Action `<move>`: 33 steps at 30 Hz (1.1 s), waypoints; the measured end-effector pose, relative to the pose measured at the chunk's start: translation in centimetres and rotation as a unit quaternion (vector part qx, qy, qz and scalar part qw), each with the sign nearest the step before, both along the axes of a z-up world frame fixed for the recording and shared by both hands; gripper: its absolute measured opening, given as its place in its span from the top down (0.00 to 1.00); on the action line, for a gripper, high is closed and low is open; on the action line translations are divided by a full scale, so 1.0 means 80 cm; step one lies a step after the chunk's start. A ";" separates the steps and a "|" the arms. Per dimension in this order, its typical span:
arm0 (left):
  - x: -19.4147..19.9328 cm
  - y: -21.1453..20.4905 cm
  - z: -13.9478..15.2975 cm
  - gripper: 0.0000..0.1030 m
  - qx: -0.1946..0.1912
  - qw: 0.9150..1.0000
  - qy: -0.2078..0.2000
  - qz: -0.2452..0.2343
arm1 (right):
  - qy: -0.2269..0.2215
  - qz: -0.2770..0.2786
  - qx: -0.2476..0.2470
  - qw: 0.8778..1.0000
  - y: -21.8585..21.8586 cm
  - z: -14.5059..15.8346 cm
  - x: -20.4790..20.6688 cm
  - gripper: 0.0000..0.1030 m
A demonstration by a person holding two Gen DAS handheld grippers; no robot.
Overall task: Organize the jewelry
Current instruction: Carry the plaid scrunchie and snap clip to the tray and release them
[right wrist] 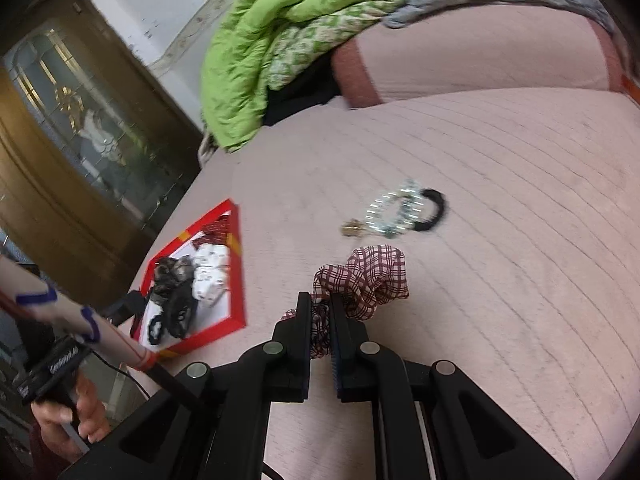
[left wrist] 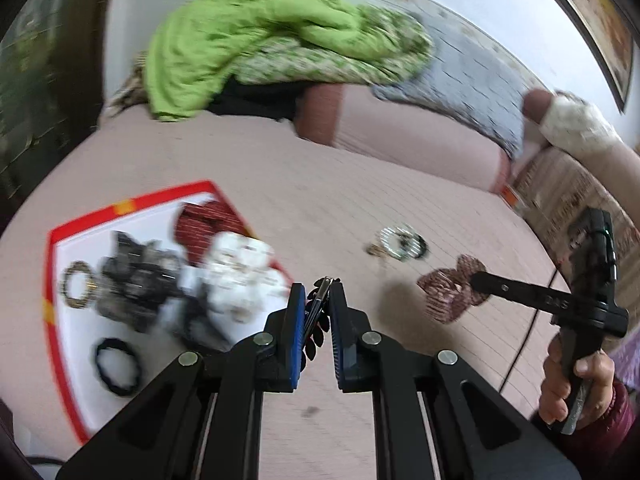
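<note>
My left gripper (left wrist: 319,296) is shut on a dark hair clip (left wrist: 318,312) with dark red petals, just right of the red-rimmed white tray (left wrist: 132,206). The tray holds scrunchies, a black hair tie (left wrist: 117,366) and a beaded bracelet (left wrist: 78,286). My right gripper (right wrist: 320,304) is shut on a red plaid scrunchie (right wrist: 370,280) lying on the pink bed; it also shows in the left wrist view (left wrist: 448,288). A silver bracelet (right wrist: 394,212) and a black hair tie (right wrist: 434,204) lie beyond it.
A green quilt (left wrist: 248,36) and a grey blanket (left wrist: 468,76) are piled at the back of the pink bedspread (left wrist: 280,168). A wooden door (right wrist: 60,128) stands left of the bed. The tray also shows in the right wrist view (right wrist: 236,280).
</note>
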State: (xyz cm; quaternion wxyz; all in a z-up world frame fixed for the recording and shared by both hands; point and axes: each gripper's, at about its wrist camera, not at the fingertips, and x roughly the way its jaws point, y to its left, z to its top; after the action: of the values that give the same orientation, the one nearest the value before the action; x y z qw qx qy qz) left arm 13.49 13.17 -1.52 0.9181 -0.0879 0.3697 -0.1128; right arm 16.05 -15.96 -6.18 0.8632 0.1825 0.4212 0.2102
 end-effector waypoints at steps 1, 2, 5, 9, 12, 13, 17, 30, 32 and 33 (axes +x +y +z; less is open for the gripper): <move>0.001 0.016 0.002 0.89 -0.004 1.000 -0.002 0.011 | 0.002 0.008 0.010 1.000 0.010 0.004 0.006 0.91; 0.004 0.034 0.003 0.89 -0.007 1.000 -0.001 0.022 | 0.004 0.013 0.016 1.000 0.018 0.006 0.010 0.91; 0.012 0.077 0.004 0.89 -0.005 0.999 0.001 0.050 | 0.005 0.034 0.026 0.999 0.049 0.015 0.025 0.91; 0.031 0.126 -0.002 0.89 -0.005 0.997 0.012 0.078 | -0.002 0.066 0.019 0.998 0.104 0.031 0.043 0.91; 0.051 0.161 -0.006 0.89 -0.009 0.995 0.019 0.096 | -0.008 0.097 0.015 0.995 0.156 0.043 0.056 0.91; 0.058 0.171 -0.008 0.89 -0.009 0.995 0.023 0.099 | -0.009 0.106 0.014 0.994 0.175 0.046 0.060 0.91; 0.091 0.201 -0.024 0.88 -0.018 0.993 0.043 0.110 | -0.016 0.134 -0.007 0.991 0.249 0.048 0.082 0.89; 0.134 0.245 -0.096 0.88 -0.026 0.984 0.104 0.141 | 0.057 0.166 -0.058 0.983 0.381 -0.031 0.143 0.89; 0.134 0.245 -0.097 0.88 -0.025 0.984 0.103 0.141 | 0.060 0.167 -0.062 0.982 0.382 -0.034 0.145 0.84; 0.134 0.245 -0.097 0.88 -0.023 0.984 0.103 0.140 | 0.061 0.167 -0.063 0.982 0.380 -0.036 0.145 0.82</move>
State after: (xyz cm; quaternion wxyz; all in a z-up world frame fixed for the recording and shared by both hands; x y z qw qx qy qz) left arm 24.19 32.74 -9.27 0.8794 -0.1712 0.4438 0.0184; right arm 27.61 14.47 -9.03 0.7983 0.0674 0.5099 0.3133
